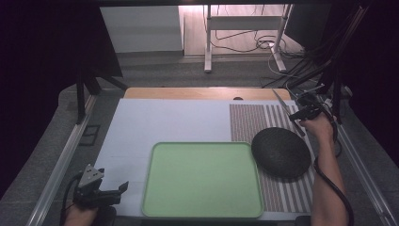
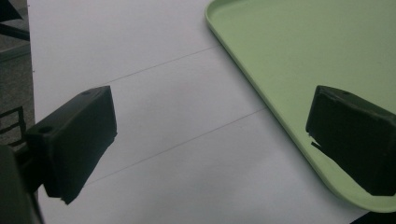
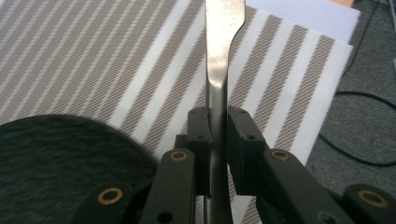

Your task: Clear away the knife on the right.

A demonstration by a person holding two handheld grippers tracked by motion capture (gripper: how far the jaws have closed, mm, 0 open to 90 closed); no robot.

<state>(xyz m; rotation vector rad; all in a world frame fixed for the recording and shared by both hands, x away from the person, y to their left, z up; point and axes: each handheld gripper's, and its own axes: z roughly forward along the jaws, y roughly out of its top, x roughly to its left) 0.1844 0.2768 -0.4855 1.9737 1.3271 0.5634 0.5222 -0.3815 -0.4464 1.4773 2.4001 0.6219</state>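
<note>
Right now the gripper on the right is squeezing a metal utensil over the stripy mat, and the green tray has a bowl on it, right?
Not quite. The green tray is bare; the high view shows the dark bowl beside it on the stripy mat. The right gripper does squeeze the metal utensil.

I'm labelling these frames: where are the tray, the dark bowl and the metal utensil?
tray (image 1: 202, 181): high view, bare middle of its floor.
dark bowl (image 1: 280, 151): high view, centre of its top.
metal utensil (image 3: 217, 70): right gripper view, narrow neck.

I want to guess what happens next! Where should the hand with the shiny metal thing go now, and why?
Probably toward the green tray. The right gripper is shut on a flat metal utensil, lifted over the striped mat beside the dark round plate, and the tray lies bare nearby.
</note>
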